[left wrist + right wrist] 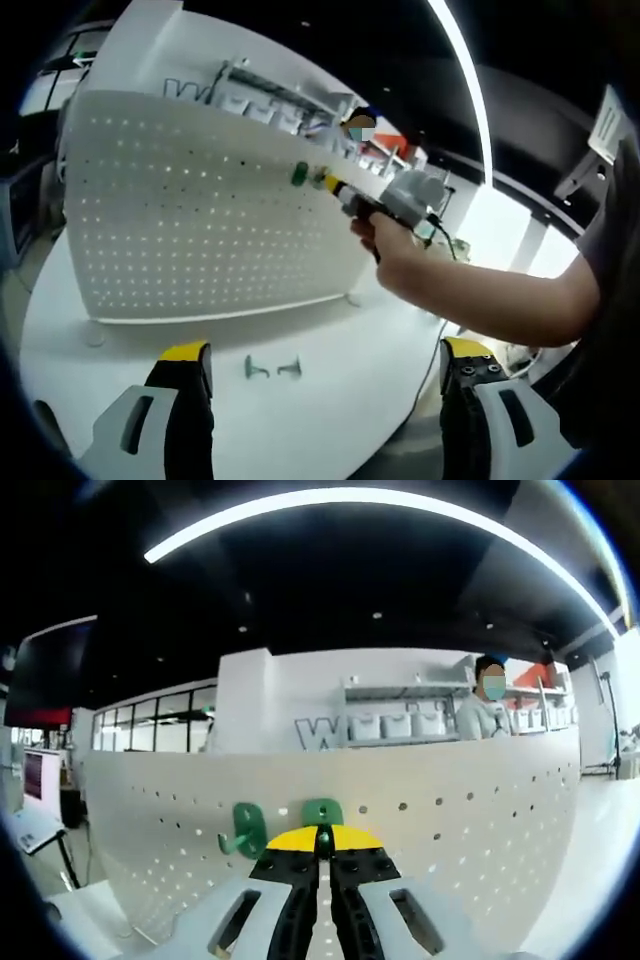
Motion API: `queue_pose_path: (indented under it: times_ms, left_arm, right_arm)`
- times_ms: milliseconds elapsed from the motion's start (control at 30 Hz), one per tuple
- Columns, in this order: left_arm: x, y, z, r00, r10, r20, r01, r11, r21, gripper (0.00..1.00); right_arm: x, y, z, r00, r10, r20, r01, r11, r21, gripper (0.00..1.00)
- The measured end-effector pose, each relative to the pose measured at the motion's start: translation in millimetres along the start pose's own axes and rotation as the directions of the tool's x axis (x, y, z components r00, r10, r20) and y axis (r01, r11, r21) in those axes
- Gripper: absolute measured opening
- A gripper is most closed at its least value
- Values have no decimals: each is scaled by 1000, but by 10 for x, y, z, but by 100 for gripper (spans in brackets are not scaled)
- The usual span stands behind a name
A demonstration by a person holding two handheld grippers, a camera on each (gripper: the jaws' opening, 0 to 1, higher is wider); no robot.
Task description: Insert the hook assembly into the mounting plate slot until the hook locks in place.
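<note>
White pegboard (200, 215), upright on a white table (330, 365), its face dotted with rows of small holes; in the right gripper view the same pegboard (450, 830) spans the frame. Right gripper (322, 842), jaws closed together on a green hook (322, 812), the hook pressed against the pegboard face at the yellow jaw tips; in the left gripper view this right gripper (340, 192) is held by a hand (385, 240) reaching in from the right, with the green hook (300, 174) at its tip against the board's upper part. A second green hook (243, 830) hangs on the pegboard just left of the held one, its curved arm pointing down and left. Left gripper (325, 370), jaws spread wide apart and holding nothing, hovering low over the table in front of the board; two loose hooks (272, 369) lie on the table between the jaws, near the board's lower edge. Small round feet (352, 298) at the board's base. Behind the pegboard: a white wall with shelves (420, 715), and a person (485, 705) standing beyond the board's top edge; a curved ceiling light strip (400, 505) overhead; a monitor (38, 775) at far left.
</note>
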State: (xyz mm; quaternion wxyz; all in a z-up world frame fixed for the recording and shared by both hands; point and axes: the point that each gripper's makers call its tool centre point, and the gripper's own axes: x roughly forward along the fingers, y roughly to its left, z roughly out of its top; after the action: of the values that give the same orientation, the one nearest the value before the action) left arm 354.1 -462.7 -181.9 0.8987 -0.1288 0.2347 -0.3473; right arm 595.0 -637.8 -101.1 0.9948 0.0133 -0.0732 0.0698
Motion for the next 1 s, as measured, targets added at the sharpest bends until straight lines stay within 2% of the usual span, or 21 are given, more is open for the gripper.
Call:
queue_pose_path:
  times_ms: [233,367,633,733,1000]
  left_arm:
    - [8,-8,-5,1000,-3,-3,3,1000,-3,96]
    - [5,-6,-9,1000,-1,-2,1,1000,-7,96]
    - [12,-39,-22,1000,-10,-5,10,1000,-9,95]
    - [10,-42,-22,1000,-11,-5,11,1000,-9,95]
    - [-18,-35,-7,1000,-5,2,5,1000,-4,96]
  right_arm:
    - [6,20,31,1000,3,-14,-3,1000,-8,0]
    - [11,25,-14,999,7,-54,-9,1000,-27,1]
    - [30,15,-24,995,13,-99,-13,1000,-2,1]
    - [31,16,-31,994,14,-112,-17,999,-32,1]
    - [71,4,46,995,20,-99,-23,999,-27,4]
